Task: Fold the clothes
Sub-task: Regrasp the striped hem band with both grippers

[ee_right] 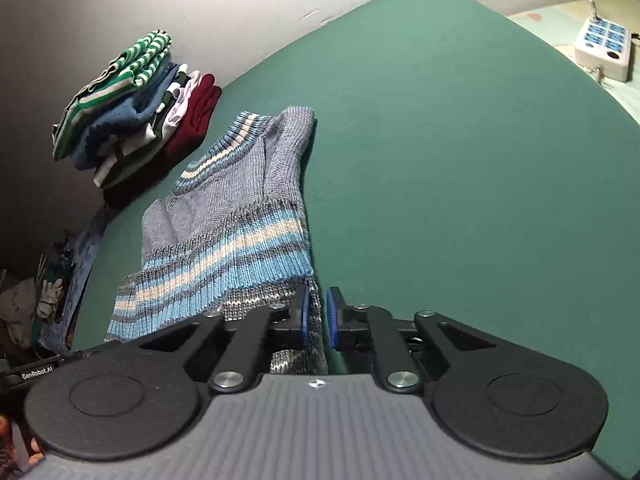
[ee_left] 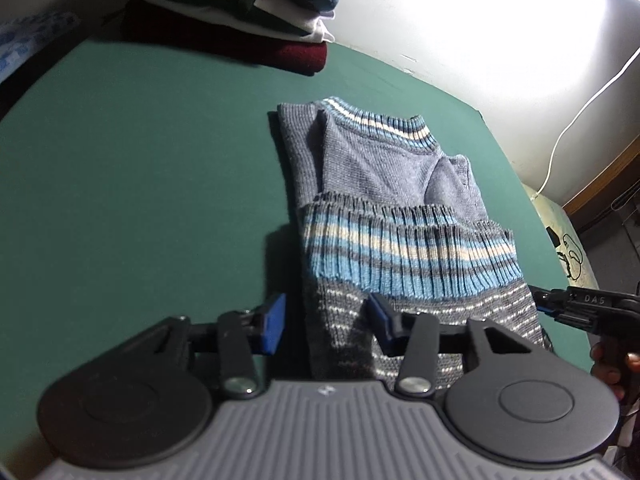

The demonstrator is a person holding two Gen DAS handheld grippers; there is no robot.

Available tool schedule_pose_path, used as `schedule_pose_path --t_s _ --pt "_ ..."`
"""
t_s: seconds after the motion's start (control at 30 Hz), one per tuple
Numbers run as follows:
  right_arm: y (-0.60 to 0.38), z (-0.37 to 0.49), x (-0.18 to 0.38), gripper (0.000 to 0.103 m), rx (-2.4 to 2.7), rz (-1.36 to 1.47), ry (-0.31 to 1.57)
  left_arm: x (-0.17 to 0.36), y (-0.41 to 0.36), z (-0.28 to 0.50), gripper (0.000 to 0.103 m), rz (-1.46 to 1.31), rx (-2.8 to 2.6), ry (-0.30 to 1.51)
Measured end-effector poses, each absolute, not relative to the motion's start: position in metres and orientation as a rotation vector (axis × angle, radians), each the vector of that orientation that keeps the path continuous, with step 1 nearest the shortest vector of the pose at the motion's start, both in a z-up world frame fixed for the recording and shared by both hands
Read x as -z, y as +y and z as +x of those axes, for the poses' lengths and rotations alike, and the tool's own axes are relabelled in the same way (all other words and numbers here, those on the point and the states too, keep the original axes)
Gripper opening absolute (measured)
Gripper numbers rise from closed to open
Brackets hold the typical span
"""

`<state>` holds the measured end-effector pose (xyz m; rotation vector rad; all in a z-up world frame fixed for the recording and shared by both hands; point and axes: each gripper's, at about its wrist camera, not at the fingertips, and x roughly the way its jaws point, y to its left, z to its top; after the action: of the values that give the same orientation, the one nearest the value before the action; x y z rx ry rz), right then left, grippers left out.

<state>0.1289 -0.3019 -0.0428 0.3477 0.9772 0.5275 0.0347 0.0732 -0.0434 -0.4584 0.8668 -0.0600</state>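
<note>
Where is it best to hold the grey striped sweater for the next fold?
Probably the sweater at its near folded edge, one corner per hand-held gripper, approached from the near side: that edge lies closest, and the striped hem band lies folded over it.

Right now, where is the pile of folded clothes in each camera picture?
Left wrist view: the pile of folded clothes sits at the top left, on the far part of the green table.
Right wrist view: the pile is at the upper left, by the wall.
Shared landmark: the striped grey-blue sweater, lying nearer than the pile in both views.
</note>
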Motion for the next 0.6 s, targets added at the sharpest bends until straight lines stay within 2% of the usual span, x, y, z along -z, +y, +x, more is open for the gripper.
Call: schedule_pose_path --t_s 0.1,0.13,0.2,0.27,0.3,0.33,0.6 --pt "-0.301 0.133 0.042 0.005 -0.503 0.323 0.965 0.045 0.075 0.039 0.049 -0.449 0.055 0.857" --pt "-0.302 0.135 0.043 0.0 -0.492 0.315 0.963 0.045 0.076 0.039 0.049 -0.455 0.058 0.856" --pt "-0.305 0.138 0.044 0.0 -0.499 0.328 0.972 0.046 0.077 0.038 0.05 -0.452 0.062 0.856" --pt "-0.306 0.139 0.041 0.006 -0.516 0.333 0.971 0.043 0.074 0.037 0.054 -0.423 0.068 0.864" --pt "-0.304 0.14 0.039 0.008 -0.523 0.329 0.952 0.041 0.073 0.037 0.062 -0.412 0.069 0.861" --pt "-0.301 0.142 0.037 0.009 -0.523 0.325 0.937 0.039 0.074 0.039 0.064 -0.408 0.068 0.849" --pt "-0.279 0.175 0.043 0.018 -0.526 0.41 0.932 0.045 0.099 0.069 0.067 -0.504 0.064 0.835"
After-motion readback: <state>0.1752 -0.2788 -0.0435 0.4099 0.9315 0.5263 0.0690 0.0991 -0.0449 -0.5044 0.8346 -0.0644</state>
